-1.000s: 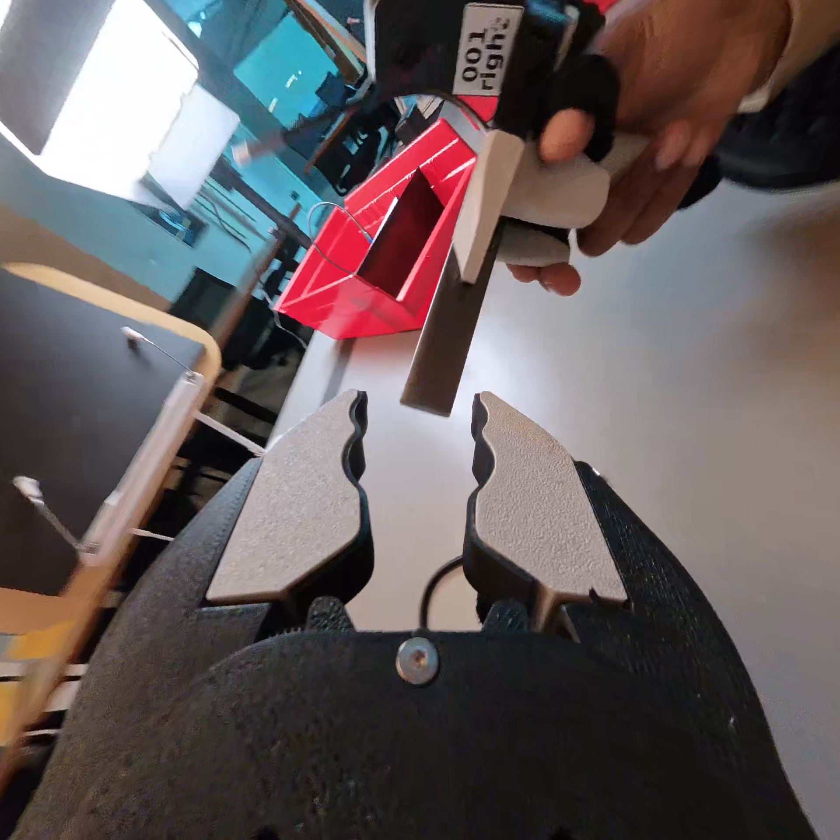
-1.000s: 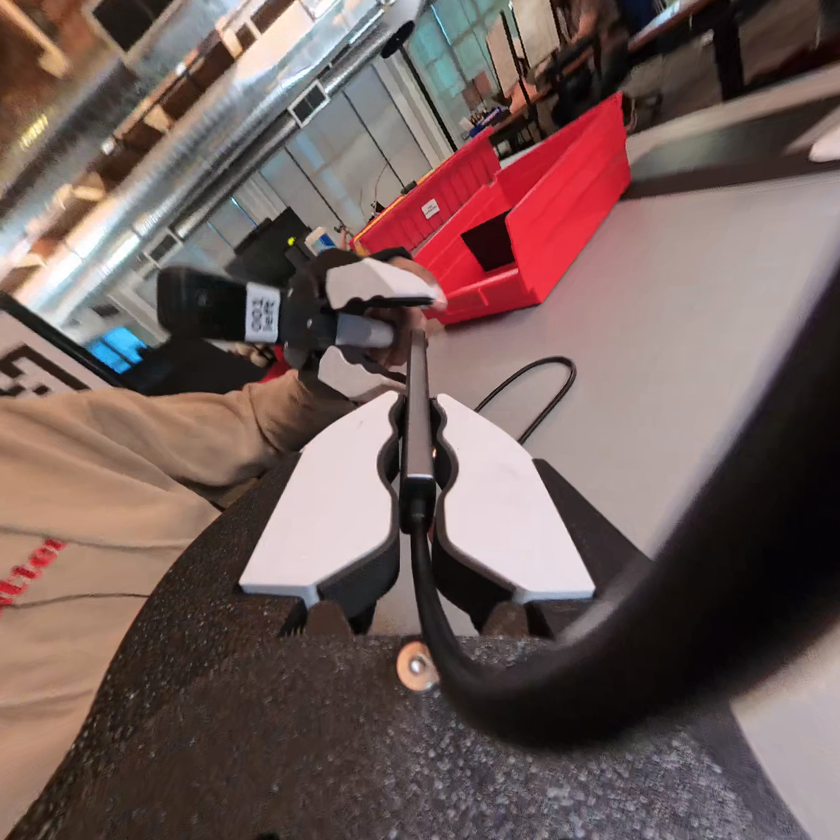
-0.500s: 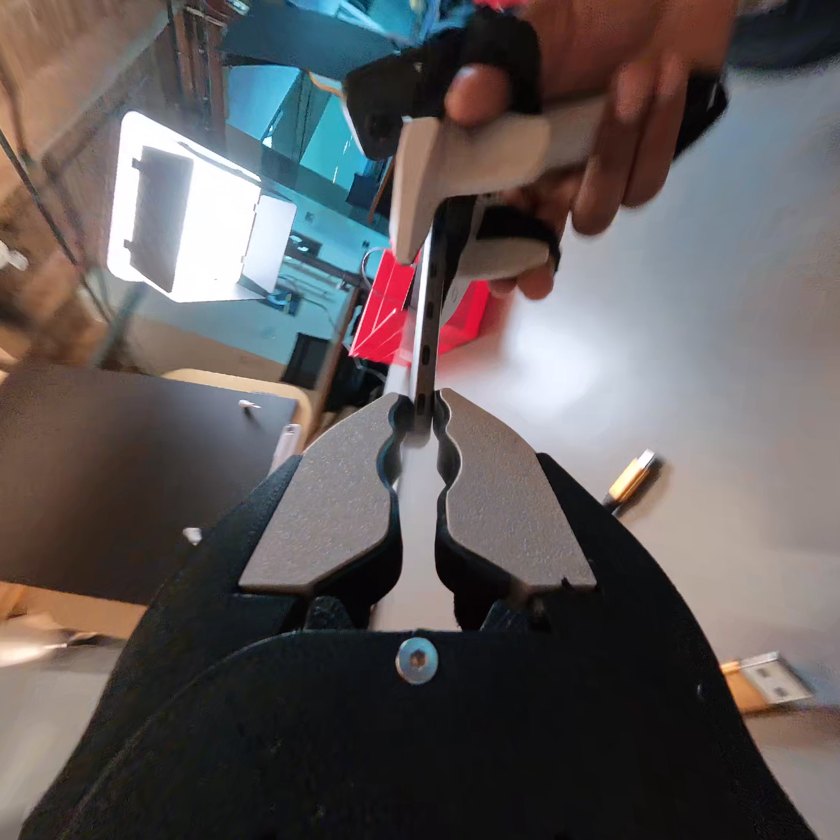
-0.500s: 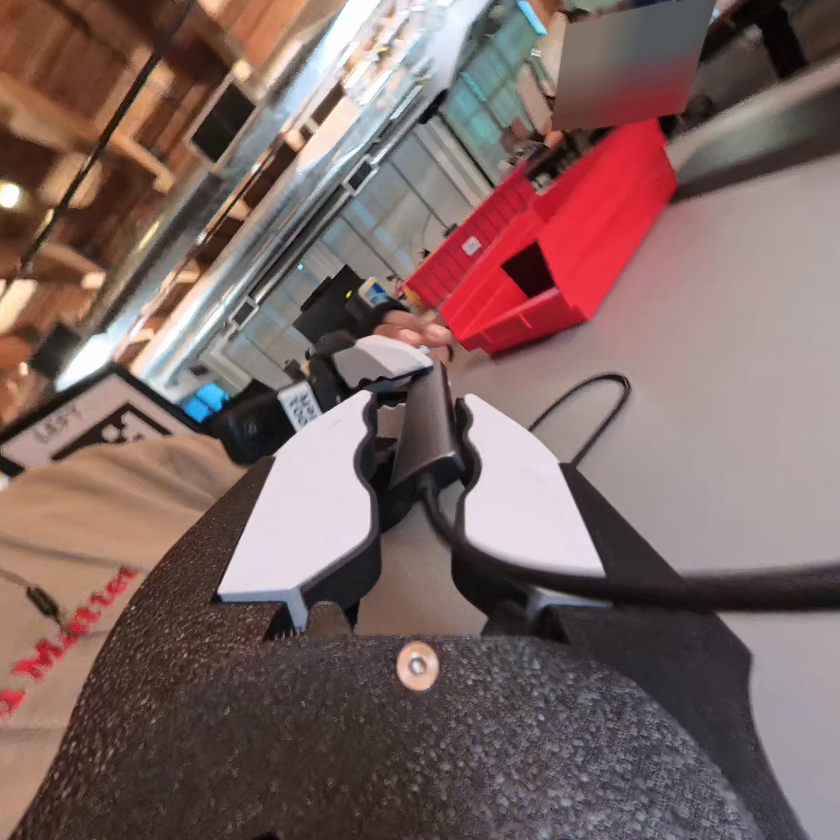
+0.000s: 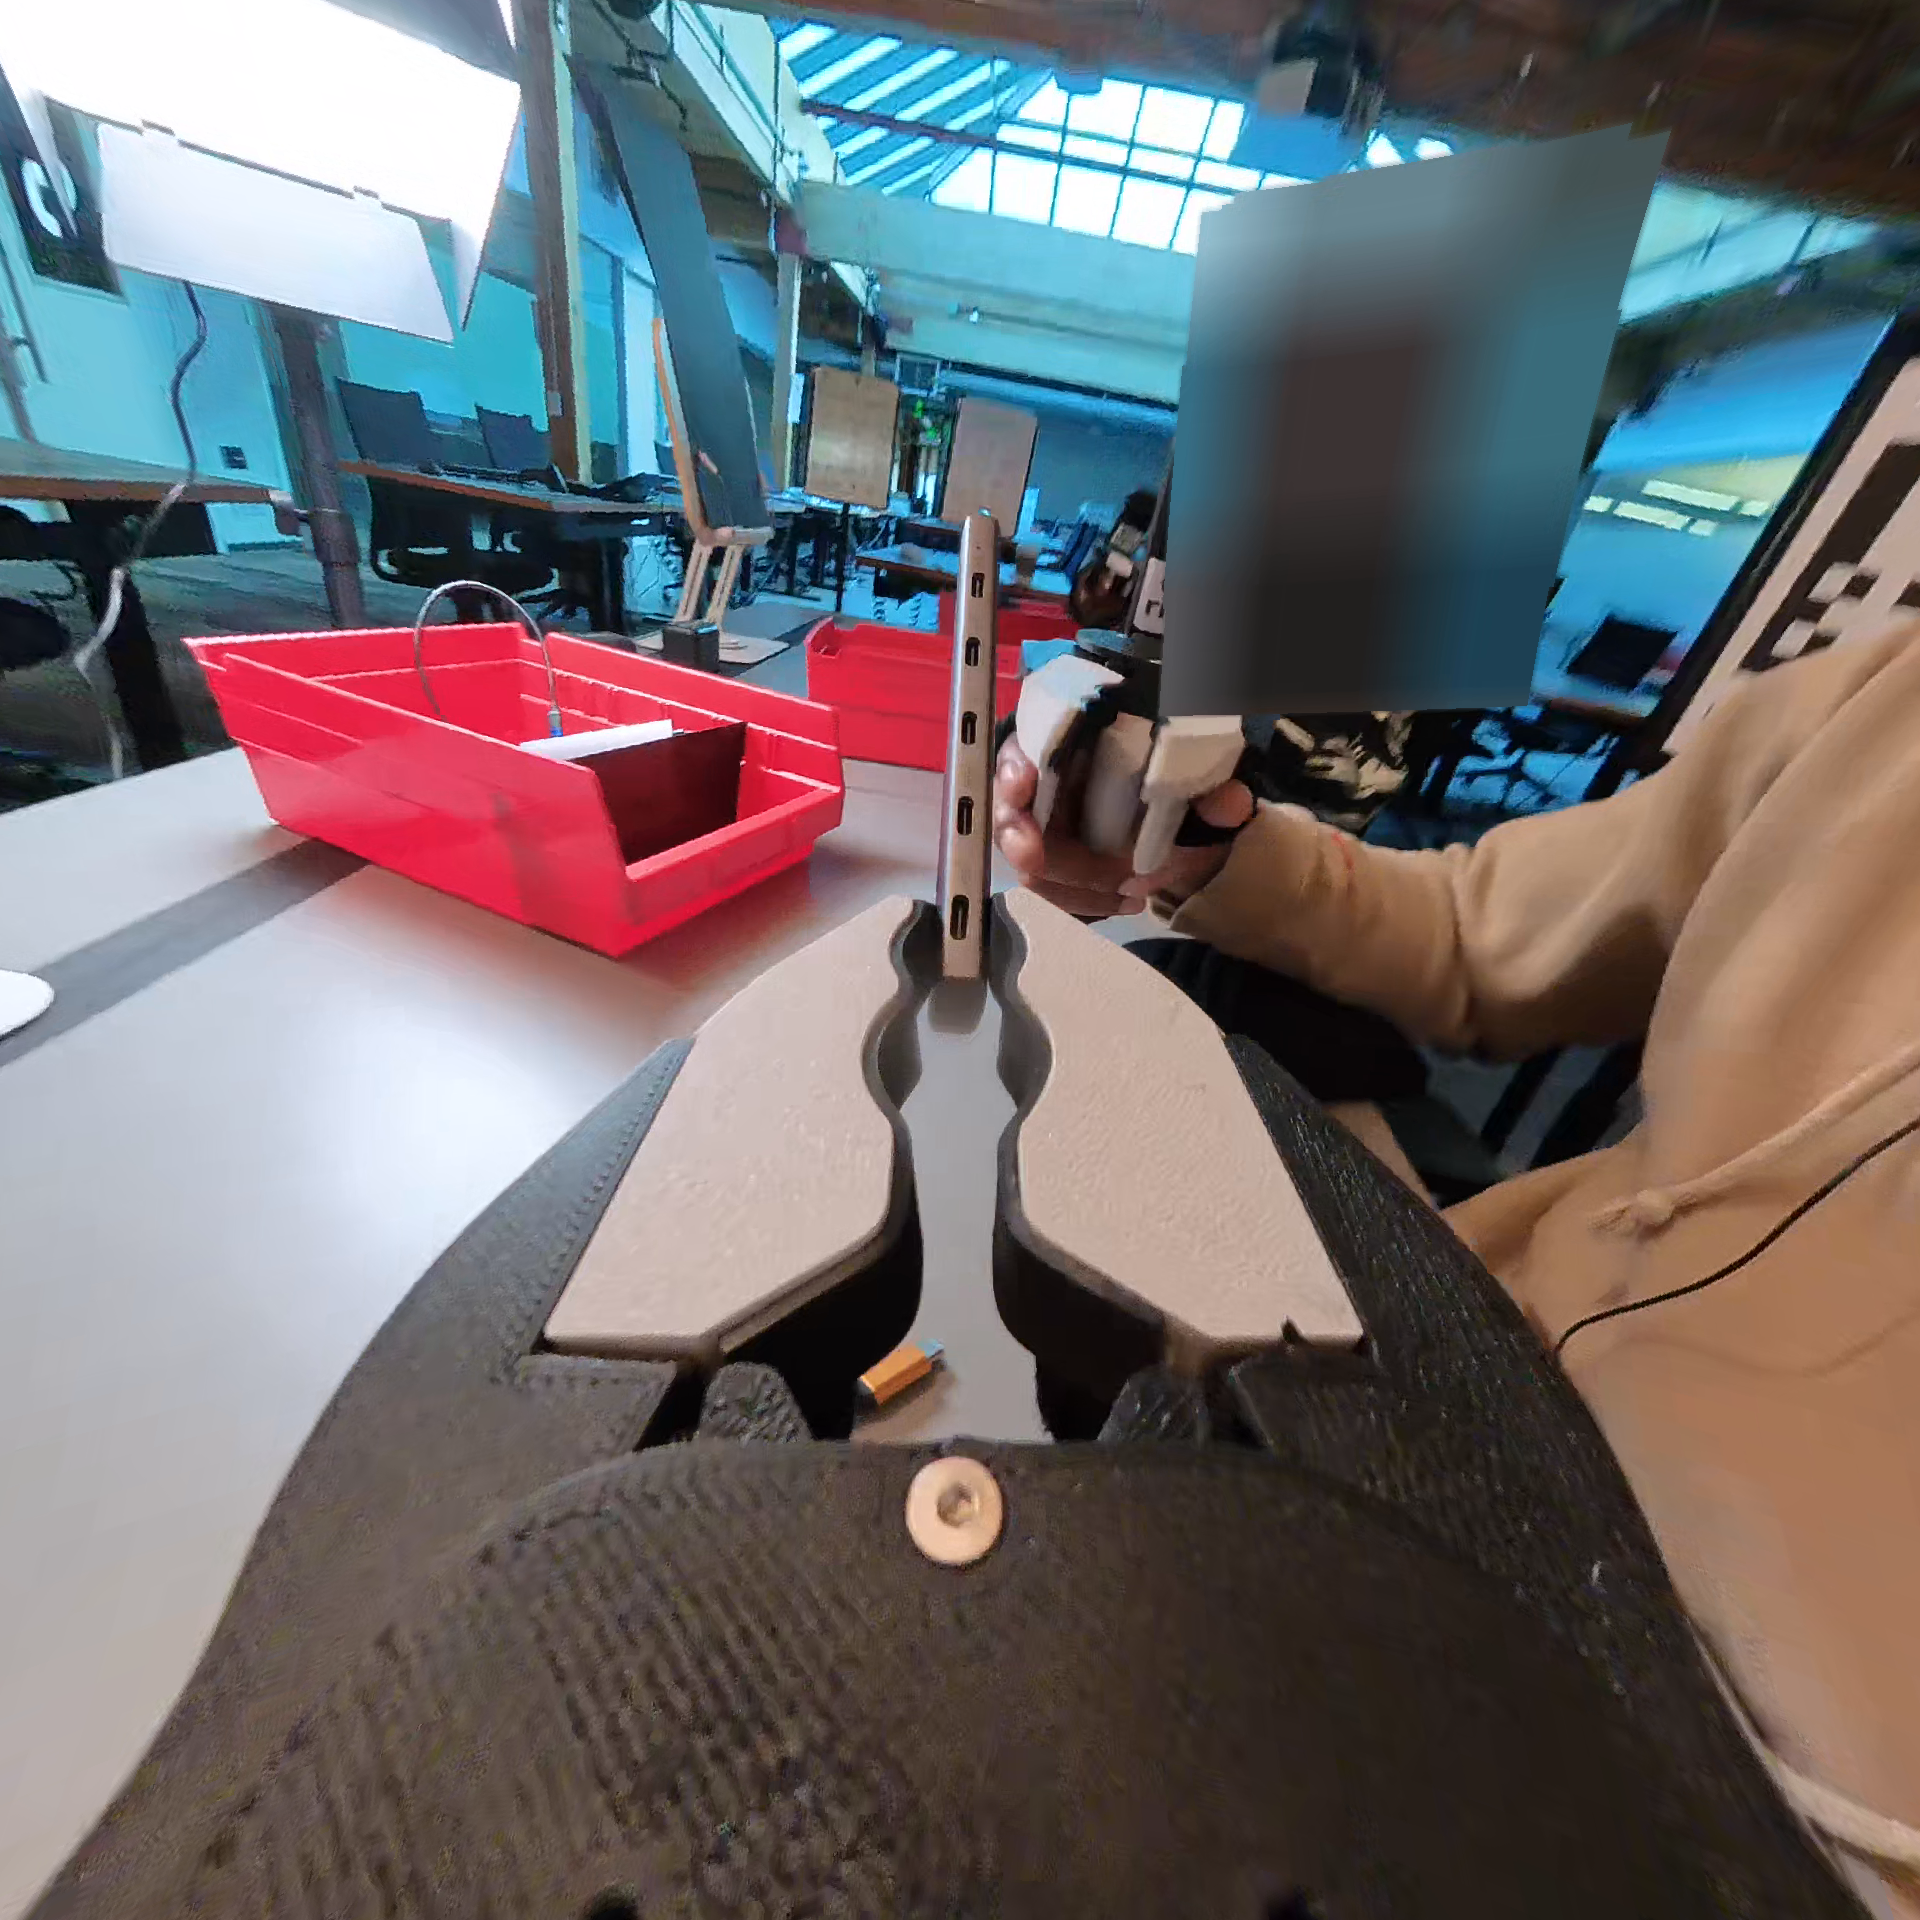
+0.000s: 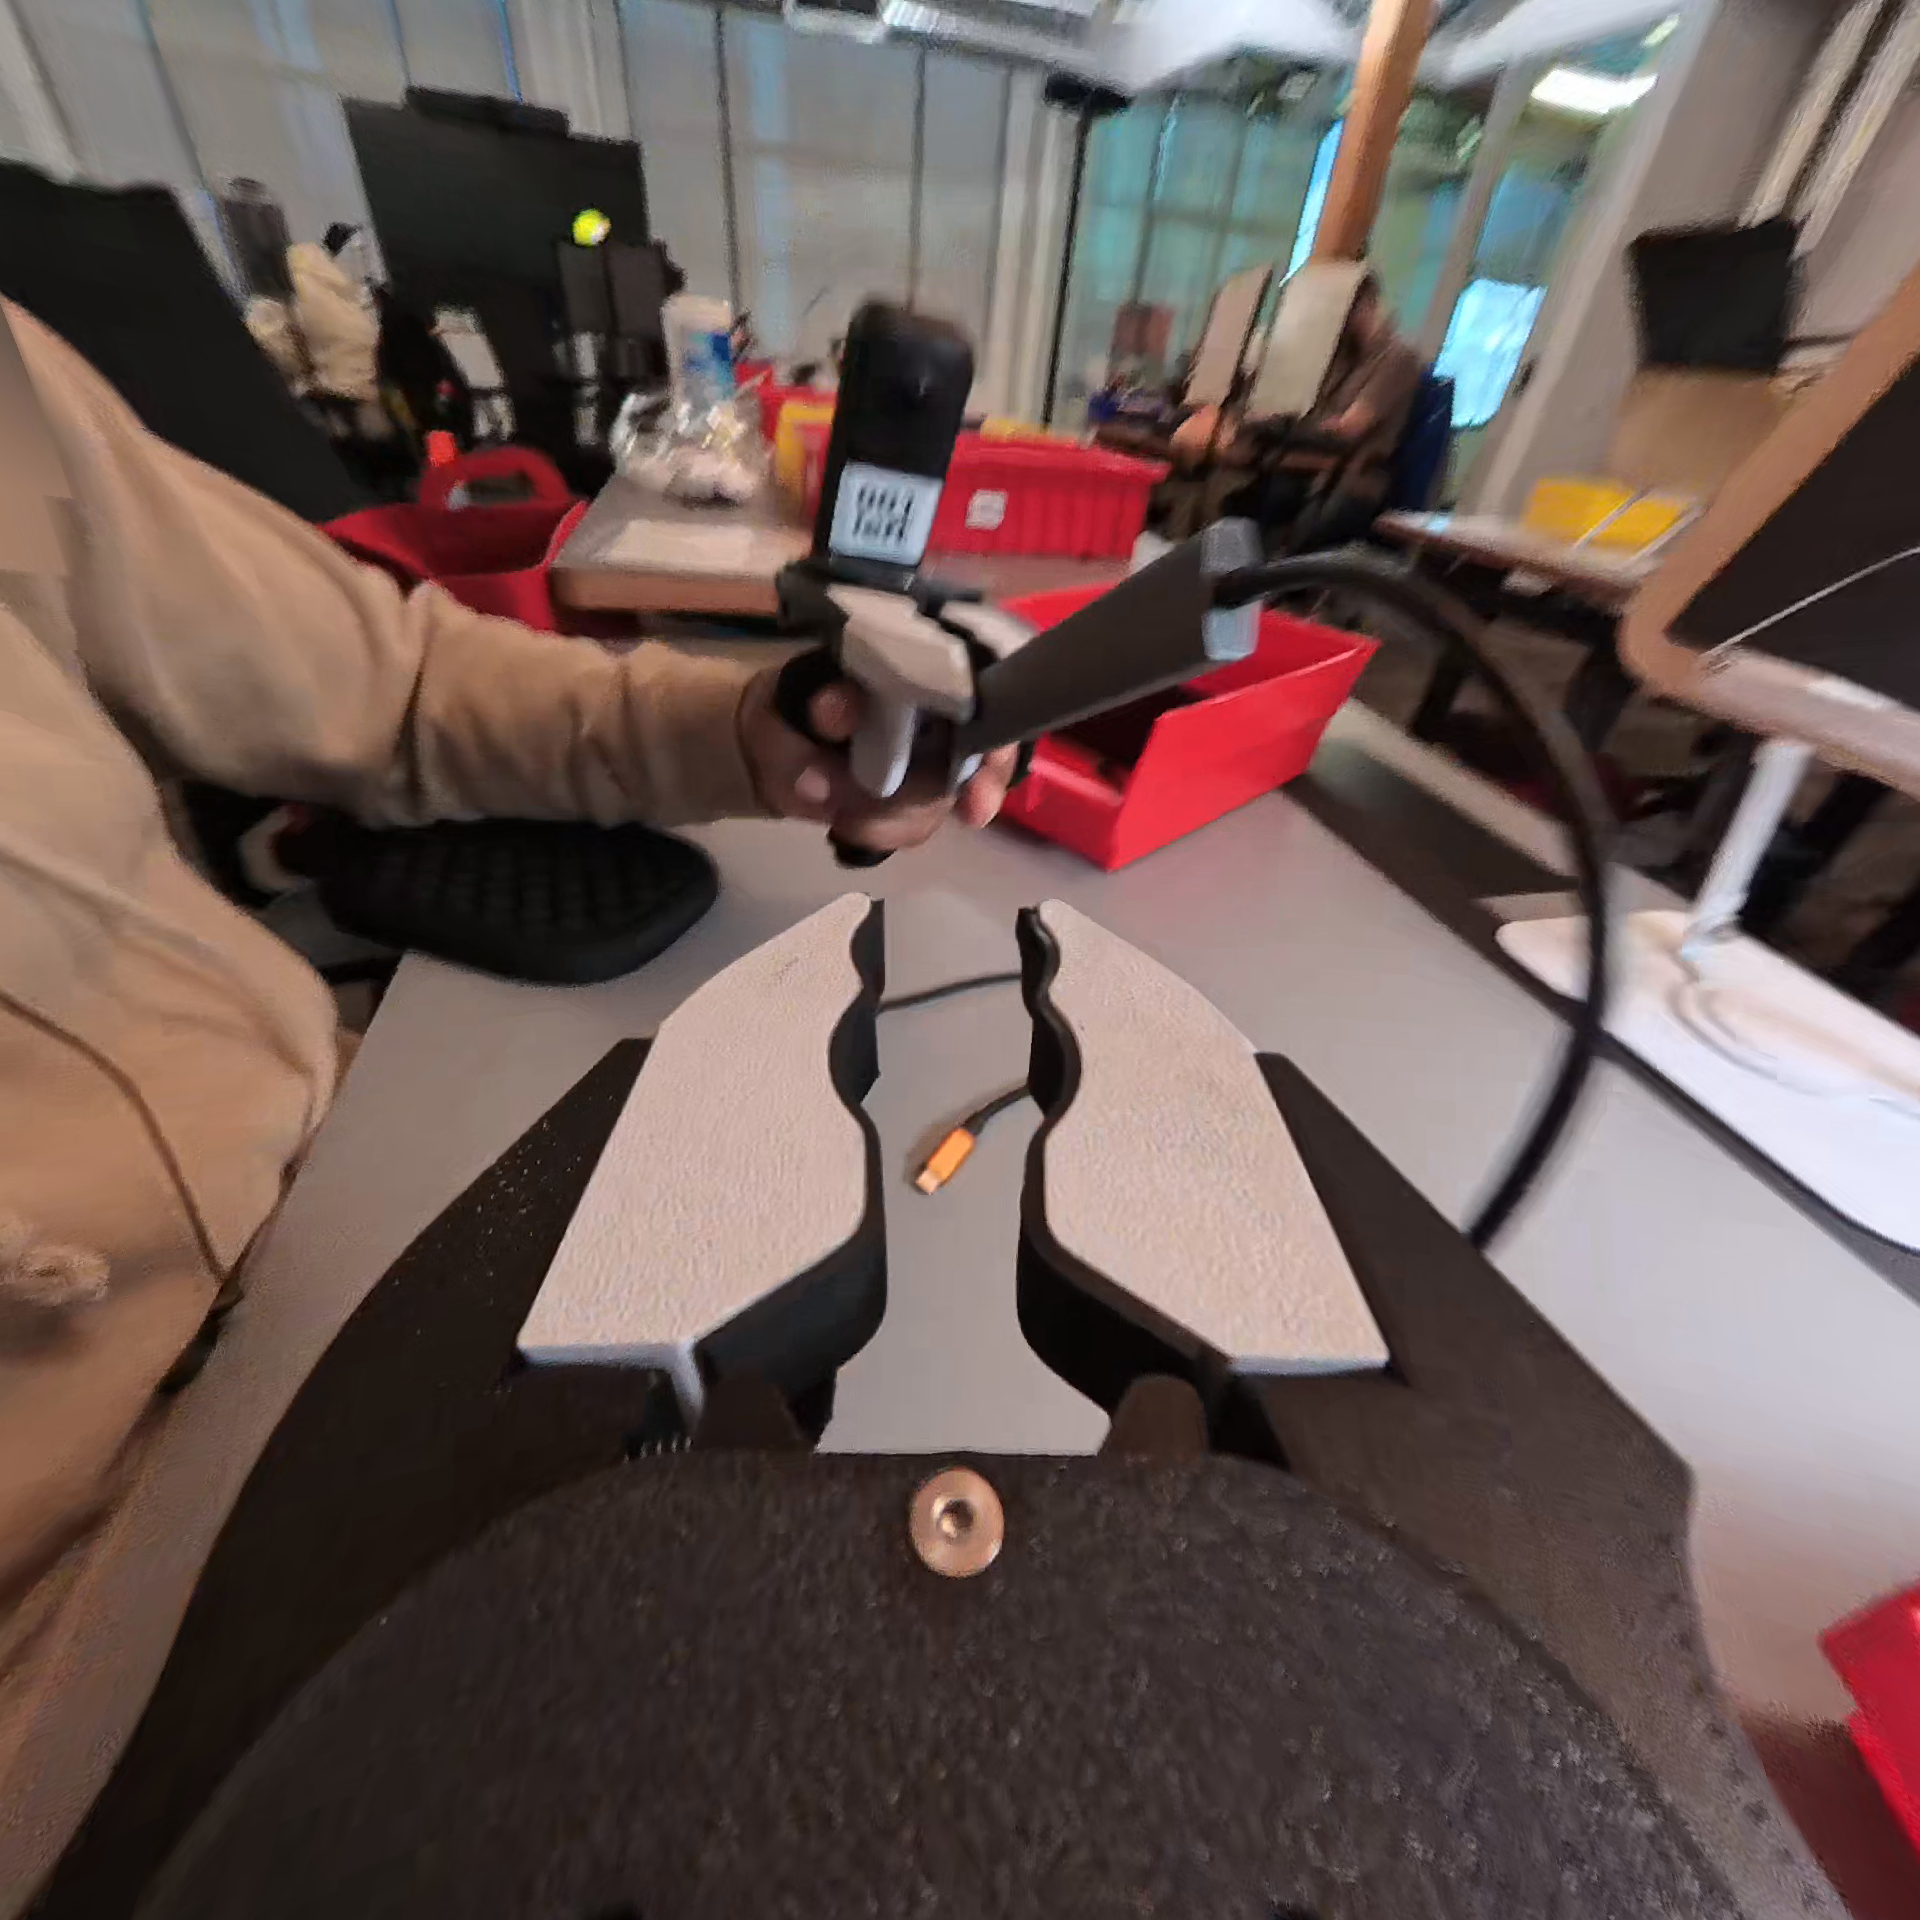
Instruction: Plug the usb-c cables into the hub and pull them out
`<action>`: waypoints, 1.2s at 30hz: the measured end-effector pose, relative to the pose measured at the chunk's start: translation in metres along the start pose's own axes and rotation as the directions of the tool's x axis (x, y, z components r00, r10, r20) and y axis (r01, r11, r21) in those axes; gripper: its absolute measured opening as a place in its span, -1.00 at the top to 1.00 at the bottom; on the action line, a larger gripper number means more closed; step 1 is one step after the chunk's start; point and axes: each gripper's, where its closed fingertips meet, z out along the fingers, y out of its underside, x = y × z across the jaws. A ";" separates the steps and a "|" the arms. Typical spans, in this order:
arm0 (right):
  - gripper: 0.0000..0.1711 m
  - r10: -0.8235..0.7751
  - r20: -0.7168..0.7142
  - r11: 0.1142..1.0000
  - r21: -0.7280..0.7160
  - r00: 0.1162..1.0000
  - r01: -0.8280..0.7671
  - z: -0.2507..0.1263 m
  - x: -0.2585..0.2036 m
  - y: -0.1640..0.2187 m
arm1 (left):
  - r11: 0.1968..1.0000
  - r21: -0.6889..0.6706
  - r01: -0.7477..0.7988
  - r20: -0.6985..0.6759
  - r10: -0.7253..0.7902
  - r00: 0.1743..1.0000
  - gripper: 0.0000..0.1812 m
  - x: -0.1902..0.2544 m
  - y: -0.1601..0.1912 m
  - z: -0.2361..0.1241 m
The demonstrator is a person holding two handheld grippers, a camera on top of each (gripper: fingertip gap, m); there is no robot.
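Note:
My left gripper [image 5: 961, 925] is shut on the lower end of the grey usb-c hub [image 5: 966, 748], which stands upright from my fingertips with its row of ports facing me. In the right wrist view the same hub [image 6: 1101, 655] sticks out of the left gripper [image 6: 935, 691] above the table, and its thick black cable [image 6: 1558, 831] arcs down to the right. My right gripper [image 6: 951, 920] is open and empty, apart from the hub. An orange usb-c plug [image 6: 945, 1158] on a thin black cable lies on the grey table [image 6: 1299, 987] below it. The plug also shows in the left wrist view [image 5: 899, 1371].
A red bin [image 5: 499, 769] stands on the table behind the hub, and it also shows in the right wrist view [image 6: 1174, 748]. A white stand base [image 6: 1714, 997] sits at the right. Another red bin's corner [image 6: 1881, 1714] is at the lower right. The person's beige sleeve [image 6: 416, 696] reaches across. Some 10 cm of space lies between my two pairs of fingers.
My left gripper closed on the hub's free end. My right gripper opened, let go of the hub's cable end and drew back. The hub now hangs from the left gripper alone.

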 end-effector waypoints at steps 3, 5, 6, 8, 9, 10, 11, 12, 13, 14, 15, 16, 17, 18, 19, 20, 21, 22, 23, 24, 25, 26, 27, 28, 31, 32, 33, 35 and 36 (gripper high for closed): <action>0.74 0.043 -0.035 0.998 0.046 0.998 -0.041 -0.010 0.012 -0.009 | 0.999 0.017 0.044 -0.021 -0.044 0.999 0.89 -0.006 0.001 -0.003; 0.77 0.005 -0.048 0.998 0.064 0.999 -0.002 -0.022 0.015 -0.017 | 1.000 -0.009 0.018 0.006 -0.018 1.000 0.89 -0.014 0.003 -0.009; 0.80 0.000 -0.047 0.995 0.097 0.999 0.005 -0.031 0.016 -0.027 | 1.000 -0.023 0.003 0.024 -0.002 1.000 0.89 -0.019 0.004 -0.013; 0.79 -0.002 -0.086 0.984 0.176 0.996 0.017 -0.055 0.025 -0.051 | 0.999 -0.052 -0.004 0.037 0.006 0.999 0.89 -0.027 0.007 -0.022; 0.75 -0.012 -0.151 0.980 0.194 0.988 0.042 -0.065 0.035 -0.058 | 0.997 -0.068 -0.024 0.040 0.027 0.999 0.89 -0.029 0.010 -0.024; 0.62 -0.052 -0.235 0.983 0.161 0.971 0.091 -0.071 0.047 -0.058 | 0.996 -0.080 -0.040 0.013 0.041 0.999 0.89 -0.025 0.013 -0.025; 0.49 -0.125 -0.305 0.986 0.067 0.944 0.152 -0.071 0.057 -0.050 | 0.996 -0.079 -0.042 -0.029 0.039 0.999 0.89 -0.019 0.015 -0.023; 0.37 -0.194 -0.330 0.981 -0.041 0.924 0.192 -0.065 0.064 -0.036 | 0.996 -0.075 -0.040 -0.074 0.034 0.997 0.89 -0.010 0.016 -0.019; 0.30 -0.221 -0.290 0.974 -0.109 0.931 0.198 -0.054 0.063 -0.021 | 0.996 -0.083 -0.044 -0.118 0.034 0.992 0.89 -0.002 0.019 -0.014; 0.29 -0.192 -0.188 0.977 -0.125 0.963 0.171 -0.039 0.049 -0.008 | 0.993 -0.102 -0.058 -0.149 0.042 0.988 0.89 0.006 0.023 -0.009; 0.32 -0.144 -0.076 0.984 -0.114 0.987 0.135 -0.024 0.032 0.001 | 0.989 -0.125 -0.078 -0.165 0.056 0.985 0.89 0.011 0.028 -0.003; 0.38 -0.128 0.000 0.987 -0.095 0.992 0.127 -0.011 0.017 0.006 | 0.985 -0.143 -0.095 -0.177 0.069 0.982 0.89 0.015 0.033 0.001; 0.42 -0.130 0.045 0.987 -0.091 0.990 0.134 0.001 0.006 0.011 | 0.982 -0.154 -0.106 -0.188 0.076 0.979 0.89 0.019 0.037 0.004; 0.47 -0.127 0.078 0.984 -0.112 0.989 0.135 0.011 -0.003 0.018 | 0.981 -0.160 -0.112 -0.199 0.079 0.977 0.89 0.023 0.040 0.007; 0.56 -0.125 0.098 0.981 -0.135 0.987 0.138 0.020 -0.009 0.024 | 0.979 -0.167 -0.113 -0.211 0.076 0.975 0.89 0.026 0.042 0.009; 0.66 -0.129 0.113 0.980 -0.140 0.985 0.144 0.026 -0.014 0.028 | 0.978 -0.175 -0.111 -0.218 0.071 0.973 0.89 0.028 0.045 0.010; 0.77 -0.124 0.124 0.983 -0.121 0.985 0.139 0.031 -0.019 0.028 | 0.978 -0.178 -0.110 -0.217 0.070 0.974 0.89 0.028 0.047 0.010; 0.82 -0.108 0.115 0.989 -0.090 0.987 0.119 0.032 -0.019 0.024 | 0.980 -0.172 -0.103 -0.213 0.065 0.975 0.89 0.027 0.047 0.010; 0.85 -0.096 0.093 0.992 -0.074 0.991 0.103 0.033 -0.017 0.023 | 0.982 -0.164 -0.094 -0.210 0.059 0.976 0.89 0.027 0.046 0.009; 0.86 -0.096 0.085 0.992 -0.076 0.992 0.102 0.034 -0.016 0.024 | 0.982 -0.160 -0.095 -0.209 0.061 0.976 0.89 0.027 0.045 0.009; 0.86 -0.098 0.090 0.990 -0.089 0.991 0.106 0.033 -0.016 0.026 | 0.982 -0.160 -0.101 -0.210 0.066 0.975 0.89 0.028 0.045 0.009; 0.84 -0.091 0.106 0.989 -0.111 0.990 0.102 0.033 -0.018 0.029 | 0.982 -0.159 -0.104 -0.214 0.069 0.974 0.89 0.028 0.044 0.008; 0.82 -0.077 0.123 0.989 -0.117 0.989 0.092 0.032 -0.021 0.029 | 0.983 -0.150 -0.105 -0.221 0.071 0.973 0.89 0.030 0.043 0.008; 0.78 -0.061 0.142 0.991 -0.107 0.988 0.076 0.032 -0.024 0.027 | 0.985 -0.141 -0.103 -0.226 0.069 0.972 0.89 0.030 0.041 0.007; 0.60 0.025 0.163 0.998 -0.068 0.986 -0.014 0.025 -0.023 0.021 | 0.991 -0.098 -0.088 -0.217 0.065 0.974 0.89 0.028 0.033 0.003; 0.60 0.049 0.150 0.998 -0.052 0.987 -0.042 0.023 -0.020 0.019 | 0.994 -0.080 -0.080 -0.212 0.061 0.975 0.89 0.027 0.029 0.002; 0.60 0.059 0.135 0.998 -0.039 0.989 -0.054 0.022 -0.017 0.017 | 0.994 -0.070 -0.080 -0.208 0.063 0.976 0.89 0.027 0.027 0.002; 0.65 0.048 0.080 0.999 -0.008 0.996 -0.048 0.024 -0.013 0.011 | 0.995 -0.050 -0.083 -0.195 0.072 0.978 0.89 0.027 0.025 0.005; 0.69 0.049 0.059 0.999 0.009 0.997 -0.050 0.025 -0.011 0.008 | 0.997 -0.036 -0.075 -0.193 0.067 0.979 0.89 0.027 0.023 0.006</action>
